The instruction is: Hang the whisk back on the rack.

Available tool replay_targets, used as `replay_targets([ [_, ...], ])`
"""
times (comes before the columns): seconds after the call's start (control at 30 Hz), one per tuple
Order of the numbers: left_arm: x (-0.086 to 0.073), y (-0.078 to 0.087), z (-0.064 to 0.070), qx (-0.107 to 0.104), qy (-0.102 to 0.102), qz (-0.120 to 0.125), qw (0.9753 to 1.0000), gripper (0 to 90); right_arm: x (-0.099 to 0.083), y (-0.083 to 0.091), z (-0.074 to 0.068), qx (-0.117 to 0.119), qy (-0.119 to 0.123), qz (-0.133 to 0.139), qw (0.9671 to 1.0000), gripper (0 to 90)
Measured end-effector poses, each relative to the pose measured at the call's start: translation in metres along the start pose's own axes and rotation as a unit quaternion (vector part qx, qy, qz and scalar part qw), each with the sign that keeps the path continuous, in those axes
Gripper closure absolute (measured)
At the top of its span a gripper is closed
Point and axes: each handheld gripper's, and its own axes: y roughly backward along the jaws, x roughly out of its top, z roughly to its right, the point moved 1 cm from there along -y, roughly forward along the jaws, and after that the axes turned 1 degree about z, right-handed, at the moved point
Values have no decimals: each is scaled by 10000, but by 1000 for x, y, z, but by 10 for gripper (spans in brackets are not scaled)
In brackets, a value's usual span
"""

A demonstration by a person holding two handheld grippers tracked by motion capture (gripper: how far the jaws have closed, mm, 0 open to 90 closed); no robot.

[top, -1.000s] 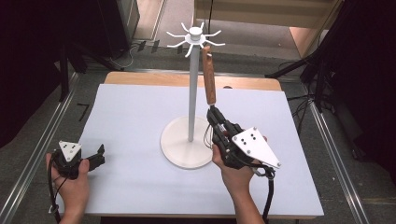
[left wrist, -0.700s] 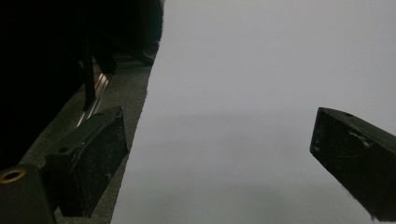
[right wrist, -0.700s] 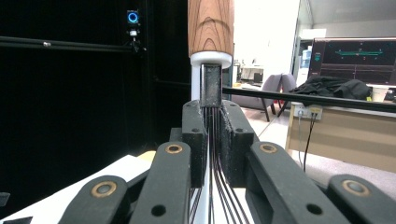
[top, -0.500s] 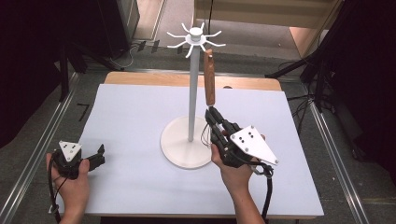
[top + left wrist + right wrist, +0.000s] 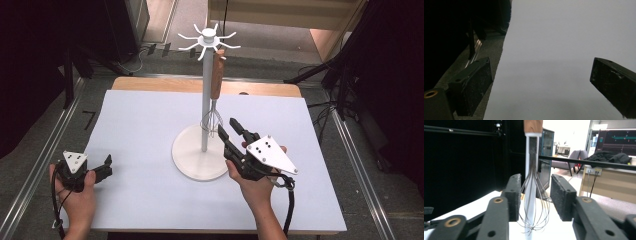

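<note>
We have the right gripper [image 5: 231, 128] spread wide just short of the whisk [image 5: 214, 120] hanging on the stand [image 5: 199, 161], so next, we judge, comes closing on its wires, while our left gripper [image 5: 103, 165] rests unclenched and empty.

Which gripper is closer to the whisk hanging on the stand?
The right. The right gripper sits just beside the whisk, jaws open toward its wires. The left gripper rests far off near the table's front left corner.

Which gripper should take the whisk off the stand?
Right. The right gripper is open beside the whisk, whose wires sit between its fingers. The left gripper rests at the table's near-left corner.
</note>
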Motion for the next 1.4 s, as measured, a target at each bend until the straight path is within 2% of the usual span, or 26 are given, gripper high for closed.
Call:
replay_targets([
  [0.1,0,0,0,5,-1,-5,10000,48,-4,2,9,-102,-96,-124,9998,510],
  [0.43,0,0,0,2,-3,-12,10000,48,-13,7,31,-399,-256,-442,9979,382],
  [0.5,0,0,0,2,-4,-12,10000,48,-19,10,39,-558,-202,-539,9968,362],
  [0.63,0,0,0,-2,-8,-9,10000,48,-23,12,46,-688,-156,-614,9956,333],
  [0.77,0,0,0,4,-11,-8,10000,48,-31,16,57,-893,-176,-847,9922,310],
  [1.13,0,0,0,4,-10,-4,10000,48,-49,25,82,-1219,-200,-1066,9866,293],
  [1.23,0,0,1,12,-30,-23,10000,48,-57,30,92,-1388,-223,-1146,9834,281],
  [1.4,0,0,1,15,-42,-26,10000,48,-65,34,102,-1507,-282,-1214,9807,256],
])
